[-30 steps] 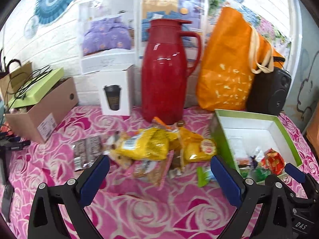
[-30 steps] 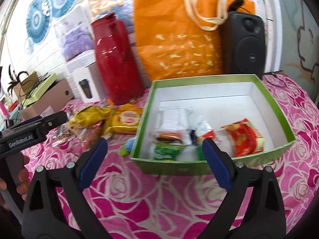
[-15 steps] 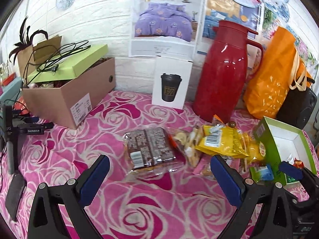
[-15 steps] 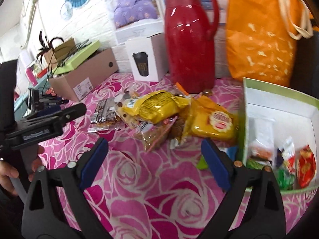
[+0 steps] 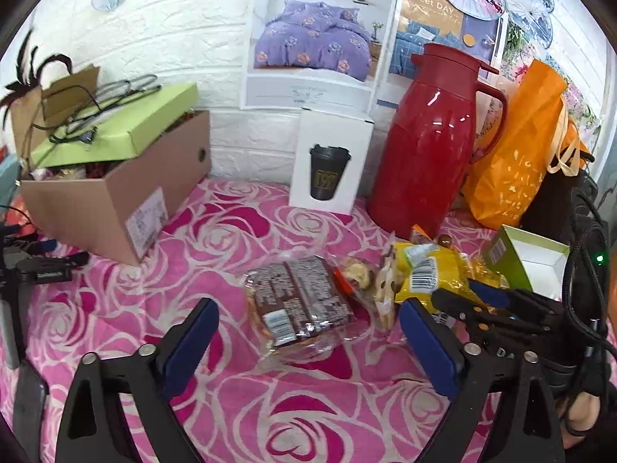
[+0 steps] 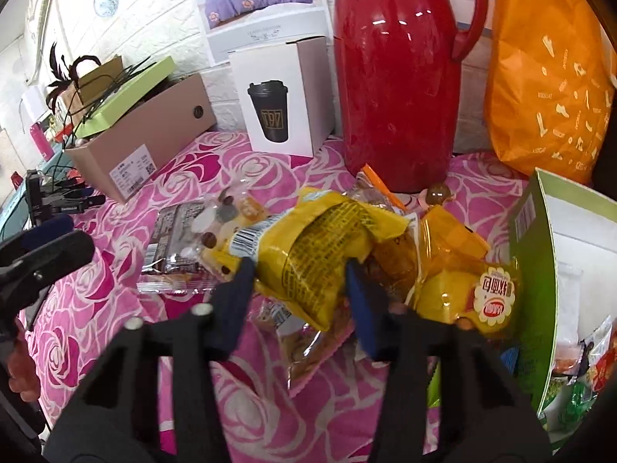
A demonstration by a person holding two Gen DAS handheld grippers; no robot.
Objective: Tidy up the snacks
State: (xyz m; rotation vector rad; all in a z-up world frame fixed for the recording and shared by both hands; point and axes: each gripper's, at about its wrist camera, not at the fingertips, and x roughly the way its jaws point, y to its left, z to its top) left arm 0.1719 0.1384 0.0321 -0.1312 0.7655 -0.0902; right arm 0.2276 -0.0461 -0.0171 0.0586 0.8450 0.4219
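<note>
Right wrist view: right claw (image 6: pixel 299 289) is closing around the yellow snack bag (image 6: pixel 308 254); slick film may be slipping out. Left claw (image 5: pixel 308 343), narrowing but gaping, is gripping nothing.

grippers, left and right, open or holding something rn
Left gripper: closing, pads clear of the brown clear-wrapped cake pack.
Right gripper: closing on the yellow crinkled snack bag.

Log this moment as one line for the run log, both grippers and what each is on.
right gripper: closing on yellow snack bag | left gripper: closing, not touching brown snack pack | green box: partly filled
</note>
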